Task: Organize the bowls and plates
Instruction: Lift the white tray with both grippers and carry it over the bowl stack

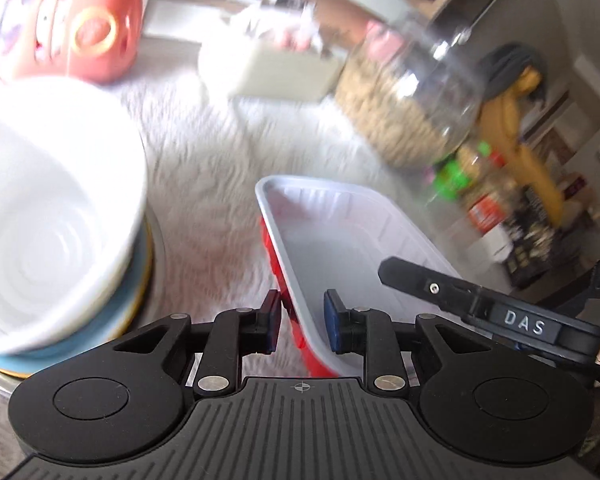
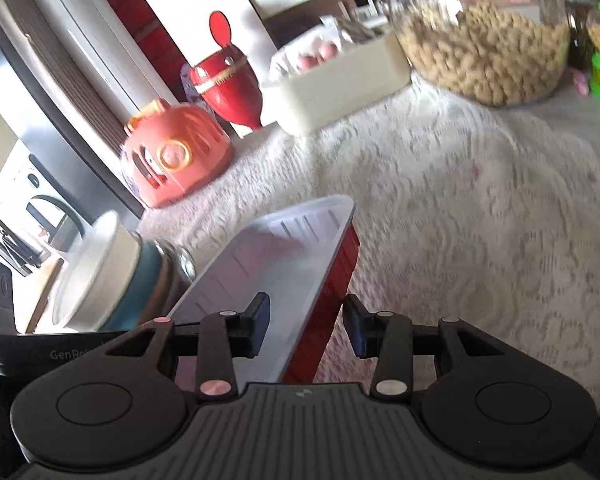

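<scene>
Straddling red tray (image 1: 340, 240) rim, both tongs

A tray (image 1: 340, 240) lies on the tablecloth (image 1: 208, 168), with a bowl (image 1: 52, 200) stacked on plates (image 1: 132, 300) to its left. Behind them stand a toy (image 1: 88, 28), a box (image 1: 276, 68) and, further right, a jar (image 1: 412, 92)

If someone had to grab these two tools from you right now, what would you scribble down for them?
Left tool: open, straddling the left wall of the red tray.
Right tool: open, straddling the tray's right wall.
Neither looks clamped yet.
White bowl is already stacked on the blue plate and a metal dish, left of the tray.
Left to do: probably grip the tray and place it; where is your call.
</scene>
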Demonstrator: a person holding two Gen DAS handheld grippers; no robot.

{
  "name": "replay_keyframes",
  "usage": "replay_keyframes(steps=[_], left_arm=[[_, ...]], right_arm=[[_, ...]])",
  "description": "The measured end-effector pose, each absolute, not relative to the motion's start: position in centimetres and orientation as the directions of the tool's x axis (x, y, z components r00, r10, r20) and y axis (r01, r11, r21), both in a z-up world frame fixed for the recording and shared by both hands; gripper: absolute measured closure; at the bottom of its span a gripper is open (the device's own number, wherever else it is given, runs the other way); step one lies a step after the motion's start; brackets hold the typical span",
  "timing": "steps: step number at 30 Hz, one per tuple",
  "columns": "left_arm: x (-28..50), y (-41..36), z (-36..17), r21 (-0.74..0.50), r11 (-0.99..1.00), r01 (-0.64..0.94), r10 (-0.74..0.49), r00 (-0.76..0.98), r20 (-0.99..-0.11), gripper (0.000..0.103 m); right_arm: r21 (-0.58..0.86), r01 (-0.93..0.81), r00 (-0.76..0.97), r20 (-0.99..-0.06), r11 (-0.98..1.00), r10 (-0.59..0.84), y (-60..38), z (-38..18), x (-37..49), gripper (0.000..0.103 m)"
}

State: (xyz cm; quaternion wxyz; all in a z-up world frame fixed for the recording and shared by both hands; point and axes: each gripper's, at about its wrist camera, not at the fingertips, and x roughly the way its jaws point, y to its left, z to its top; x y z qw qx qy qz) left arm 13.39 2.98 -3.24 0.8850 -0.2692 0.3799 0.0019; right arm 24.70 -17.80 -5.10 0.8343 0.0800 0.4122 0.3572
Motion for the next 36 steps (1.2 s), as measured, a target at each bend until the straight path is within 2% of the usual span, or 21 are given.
replay_keyframes(steps=[5,9,13,18,23,36], left_arm=[[9.3,6.1,3.4,-0.418,0.887,-0.196,-0.08,0.827,-0.556,0.076],[5.9,10.1,4.3,-0.462,0.845,-0.268,-0.016,0.852,-0.523,0.076],[3.5,13.7,2.0,-0.521,0.782,-0.341,0.008,0.842,-0.539,0.076],[3.5,16.6,-1.6,-0.525,0.741,-0.42,0.003,0.783,-0.622,0.078],[4.0,16.2,-1.6,-0.507,0.783,-0.361,-0.01,0.807,-0.59,0.077],[4.4,16.0,-0.9,-0.485,0.814,-0.319,0.001,0.836,-0.549,0.077]], right_arm=[[0.403,-0.636,0.459,-0.489,0.659,0.742,-14.4,1.9,22.9,0.062],[0.422,-0.679,0.421,-0.446,0.6,0.79,-10.2,4.3,21.8,0.062],[0.433,-0.71,0.339,-0.48,0.555,0.809,-5.6,3.3,20.8,0.062],[0.41,-0.717,0.268,-0.584,0.564,0.766,-0.9,0.1,20.1,0.062],[0.383,-0.707,0.263,-0.638,0.594,0.724,0.5,-1.2,20.2,0.062],[0.381,-0.723,0.262,-0.621,0.576,0.739,0.5,-1.3,21.4,0.062]])
